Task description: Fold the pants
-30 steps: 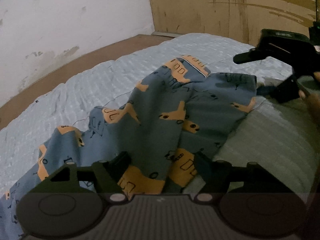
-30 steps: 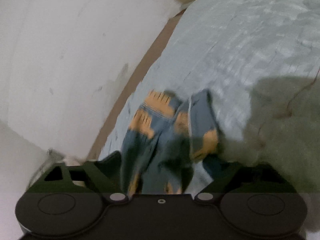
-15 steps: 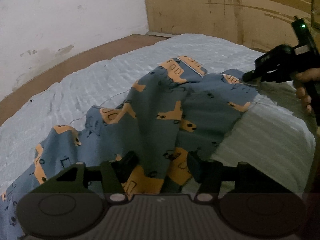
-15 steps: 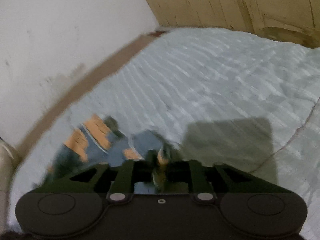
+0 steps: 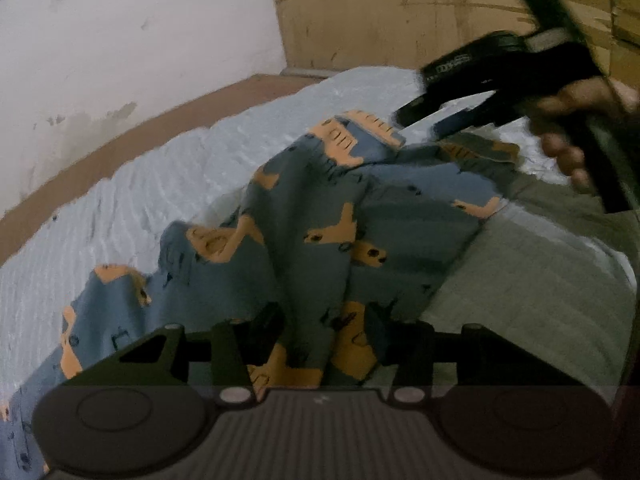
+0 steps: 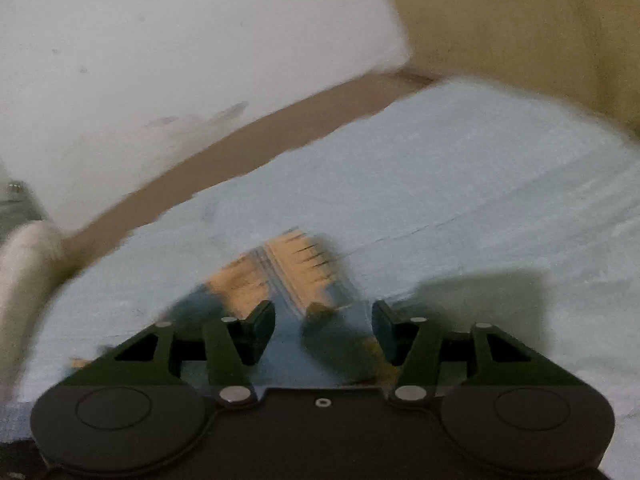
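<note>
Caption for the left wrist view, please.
Left tongs closing around bunched blue pants on the bed; right tongs above.

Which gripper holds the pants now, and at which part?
Neither grips: left gripper is closing around a bunched fold of the pants; right gripper is opening, apart from the cloth.

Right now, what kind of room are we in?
Probably a bedroom. The pants lie on a bed with a pale blue cover, pushed against a white wall, with a wooden panel like a headboard or wardrobe.
</note>
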{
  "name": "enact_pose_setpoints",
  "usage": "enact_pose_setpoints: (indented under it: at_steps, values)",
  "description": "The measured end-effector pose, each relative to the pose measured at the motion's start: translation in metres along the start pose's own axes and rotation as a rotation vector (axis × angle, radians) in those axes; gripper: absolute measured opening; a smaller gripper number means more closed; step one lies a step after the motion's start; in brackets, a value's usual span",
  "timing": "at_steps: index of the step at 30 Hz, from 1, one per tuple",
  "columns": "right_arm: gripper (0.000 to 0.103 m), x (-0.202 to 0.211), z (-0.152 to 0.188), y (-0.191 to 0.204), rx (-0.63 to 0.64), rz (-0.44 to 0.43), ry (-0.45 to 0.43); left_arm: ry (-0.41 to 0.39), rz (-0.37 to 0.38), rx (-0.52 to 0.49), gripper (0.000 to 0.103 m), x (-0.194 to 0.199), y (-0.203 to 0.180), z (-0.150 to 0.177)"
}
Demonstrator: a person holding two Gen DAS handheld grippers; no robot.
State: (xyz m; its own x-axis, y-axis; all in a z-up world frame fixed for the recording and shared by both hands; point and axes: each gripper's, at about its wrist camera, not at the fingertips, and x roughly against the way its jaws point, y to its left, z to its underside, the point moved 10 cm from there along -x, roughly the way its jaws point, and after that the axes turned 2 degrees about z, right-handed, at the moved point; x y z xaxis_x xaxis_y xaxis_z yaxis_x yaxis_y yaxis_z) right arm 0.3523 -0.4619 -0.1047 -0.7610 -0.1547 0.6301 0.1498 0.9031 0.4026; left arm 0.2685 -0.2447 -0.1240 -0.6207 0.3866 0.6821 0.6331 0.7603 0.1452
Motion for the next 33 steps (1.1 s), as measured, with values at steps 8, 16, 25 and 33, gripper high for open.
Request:
enact_pose_setpoints:
  at_steps: [8,16,25,33]
  values:
    - [0.054,-0.050,0.003,-0.006,-0.176,-0.055,0.054,0.012,-0.012,-0.073,0.048,-0.015,-0.012,-0.006]
    - [0.006,-0.053,-0.009,-0.019,-0.276,-0.043,-0.009,0.033,-0.031,0.013,0.002,-0.016,0.003,-0.008]
    - [0.003,0.014,-0.036,-0.017,-0.172,-0.048,-0.129,-0.043,0.033,0.047,0.001,0.016,-0.002,-0.025]
    - [0.003,0.072,-0.005,-0.052,-0.110,0.052,-0.113,-0.012,0.067,-0.015,0.001,0.017,-0.026,-0.009]
